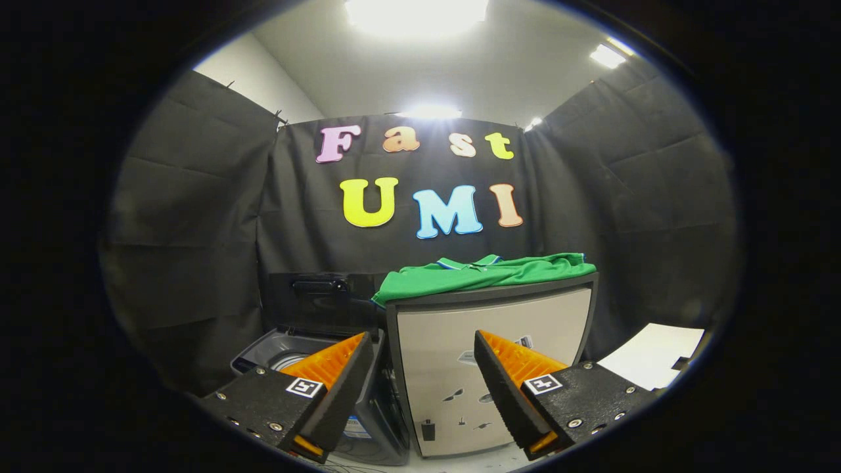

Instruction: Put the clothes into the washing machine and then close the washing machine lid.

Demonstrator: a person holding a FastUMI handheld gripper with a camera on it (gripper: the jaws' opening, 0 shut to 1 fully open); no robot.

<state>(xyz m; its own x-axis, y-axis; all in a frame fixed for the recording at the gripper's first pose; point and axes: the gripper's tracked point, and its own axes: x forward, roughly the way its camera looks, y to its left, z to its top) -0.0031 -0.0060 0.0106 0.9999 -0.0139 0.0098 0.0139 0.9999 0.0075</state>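
Observation:
A green shirt (pixel 486 274) with a striped collar lies flat on top of a grey cabinet (pixel 493 368), beyond and above my fingers. To the cabinet's left stands the washing machine (pixel 289 355), lower than the cabinet, with its dark lid (pixel 322 302) raised upright at the back and the drum opening showing behind my left finger. My gripper (pixel 424 368) is open with nothing between its fingers, held some way short of the cabinet's front.
Black cloth walls close the booth on three sides. A white surface (pixel 654 361) with a small dark item lies to the right of the cabinet. Small stickers mark the cabinet's front panel.

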